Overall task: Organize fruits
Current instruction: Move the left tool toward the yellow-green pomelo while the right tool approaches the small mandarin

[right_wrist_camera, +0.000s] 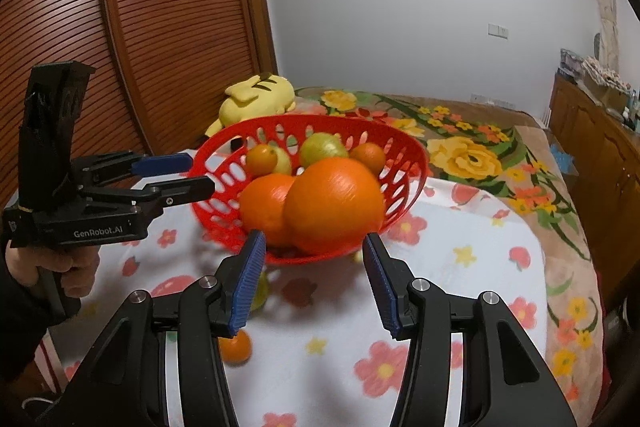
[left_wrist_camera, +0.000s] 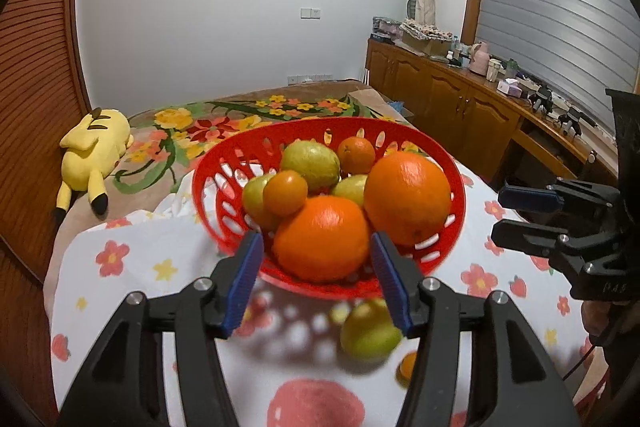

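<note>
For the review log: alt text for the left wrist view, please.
A red basket of oranges and green fruit sits on a floral cloth, seen past the open, empty left gripper. A green fruit lies loose in front; the right gripper enters at right.

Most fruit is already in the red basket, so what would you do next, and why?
Probably lower the left gripper onto the green fruit lying on the flowered cloth just short of the red basket. Its fingers stand open and empty, and that fruit sits right under them.
</note>
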